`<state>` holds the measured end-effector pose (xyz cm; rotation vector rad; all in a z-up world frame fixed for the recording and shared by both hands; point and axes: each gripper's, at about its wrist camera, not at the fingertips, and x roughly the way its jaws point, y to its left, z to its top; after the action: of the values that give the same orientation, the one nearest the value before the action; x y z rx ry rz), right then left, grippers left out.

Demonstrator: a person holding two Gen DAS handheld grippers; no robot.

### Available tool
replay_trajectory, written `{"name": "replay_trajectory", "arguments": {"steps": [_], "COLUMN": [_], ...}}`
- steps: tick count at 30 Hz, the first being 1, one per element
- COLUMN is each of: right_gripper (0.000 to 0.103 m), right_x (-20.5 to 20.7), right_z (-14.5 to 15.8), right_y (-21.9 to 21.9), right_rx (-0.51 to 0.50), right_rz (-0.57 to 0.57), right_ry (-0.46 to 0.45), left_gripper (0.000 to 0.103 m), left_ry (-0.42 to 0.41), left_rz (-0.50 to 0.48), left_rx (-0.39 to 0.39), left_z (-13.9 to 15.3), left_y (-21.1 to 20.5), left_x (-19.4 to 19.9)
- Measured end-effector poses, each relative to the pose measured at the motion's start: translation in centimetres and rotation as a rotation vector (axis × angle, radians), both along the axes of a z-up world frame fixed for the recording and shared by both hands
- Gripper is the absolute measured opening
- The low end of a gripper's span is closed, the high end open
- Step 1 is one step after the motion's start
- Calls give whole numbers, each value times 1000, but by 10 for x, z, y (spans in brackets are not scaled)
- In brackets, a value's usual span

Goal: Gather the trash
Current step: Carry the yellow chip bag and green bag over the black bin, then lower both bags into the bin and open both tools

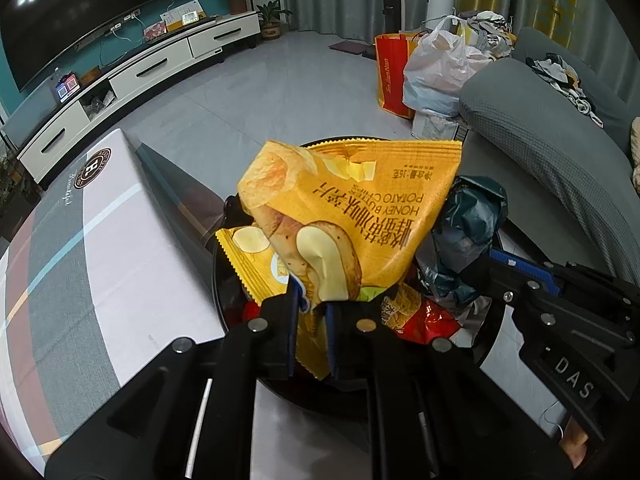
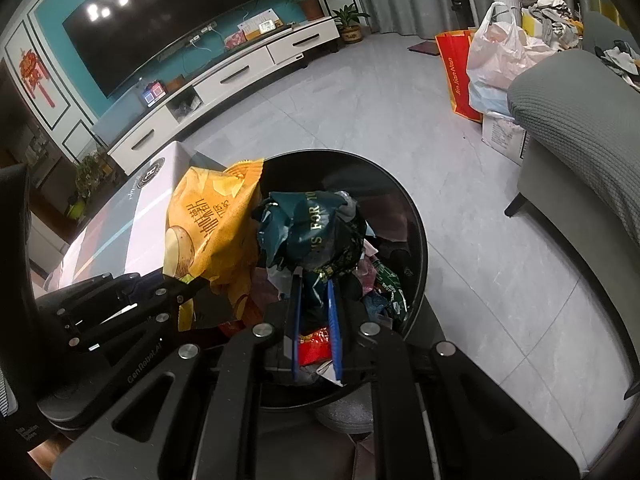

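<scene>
Clearly, "HONEY BUTTER POTATO CHIPS" is read on the yellow bag (image 1: 348,216) pinched by the left gripper (image 1: 312,312); the right gripper (image 2: 316,292) is clamped on a dark green wrapper (image 2: 312,232), above the black bin's rim (image 2: 416,216).

The yellow chip bag (image 1: 352,216) reads "HONEY BUTTER POTATO CHIPS", seen upside down; the dark green wrapper (image 2: 312,232) shows "FOR"; the red shopping bag (image 1: 390,76) says "Jin Jian Nan"; "DAS" marks the right gripper (image 1: 520,276); "GenRobot.AI", probably, marks the left gripper (image 2: 196,292)
</scene>
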<state>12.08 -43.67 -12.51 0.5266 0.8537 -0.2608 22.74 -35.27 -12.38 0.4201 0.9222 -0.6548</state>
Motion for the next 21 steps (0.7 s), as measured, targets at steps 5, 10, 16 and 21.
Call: {"name": "replay_trajectory", "arguments": {"steps": [5, 10, 16, 21], "right_gripper": [13, 13, 14, 14], "right_x": [0, -1, 0, -1], "right_z": [0, -2, -2, -2], "right_y": [-1, -2, -3, -2], "right_rx": [1, 3, 4, -1], "right_rz": [-1, -2, 2, 4], "right_ry": [4, 9, 9, 6], "left_gripper": [15, 15, 17, 18], "left_ry": [5, 8, 11, 14], "left_rz": [0, 3, 1, 4], "left_rx": [3, 0, 9, 10], "left_z": [-1, -2, -4, -4], "left_y": [-1, 0, -2, -1], "left_x": [0, 0, 1, 0]}}
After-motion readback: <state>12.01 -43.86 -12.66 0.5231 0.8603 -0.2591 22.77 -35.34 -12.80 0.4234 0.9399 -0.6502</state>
